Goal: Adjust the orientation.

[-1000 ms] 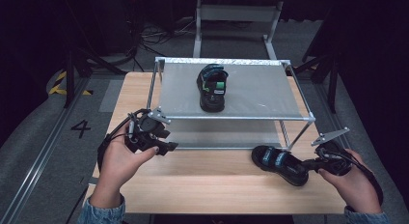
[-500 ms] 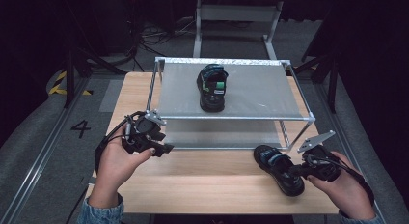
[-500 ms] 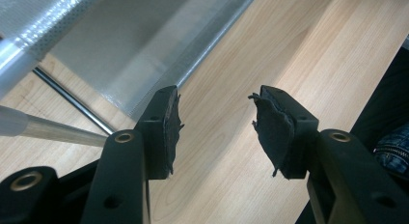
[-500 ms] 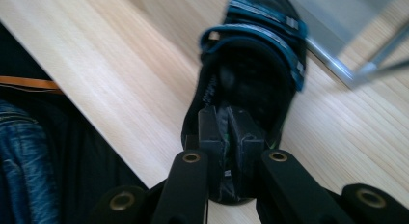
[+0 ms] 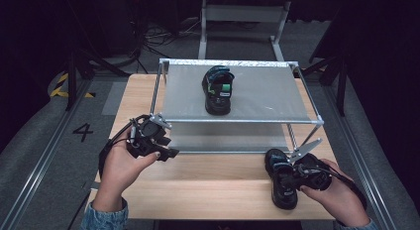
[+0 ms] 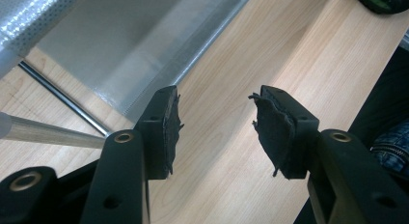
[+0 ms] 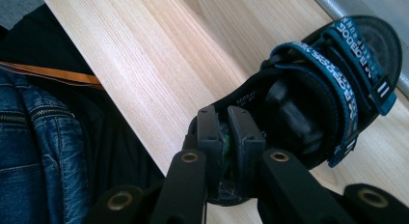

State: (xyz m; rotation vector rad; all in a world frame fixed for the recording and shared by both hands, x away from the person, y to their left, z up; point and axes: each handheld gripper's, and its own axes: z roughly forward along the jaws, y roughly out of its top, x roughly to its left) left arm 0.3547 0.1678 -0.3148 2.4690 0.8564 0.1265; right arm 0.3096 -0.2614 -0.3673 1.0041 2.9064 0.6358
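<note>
Your right gripper [image 7: 223,137] is pinching the heel strap of a black sandal with blue straps [image 7: 318,84], jaws pressed onto it. That sandal [image 5: 282,183] sits near the tabletop's front right corner, just in front of the rack's right front leg, toe pointing at you.

Its mate [image 5: 218,88] stands on the metal rack's top shelf [image 5: 267,98], centre-left, well apart.

Your left gripper [image 5: 166,151] hovers over the tabletop near the rack's front left post, jaws spread, holding nothing.

Step in hand, by my reading: carrying the second sandal up to join the pair. Next move calls for lifting clear of the shelf's front rail, then setting down beside the first.
</note>
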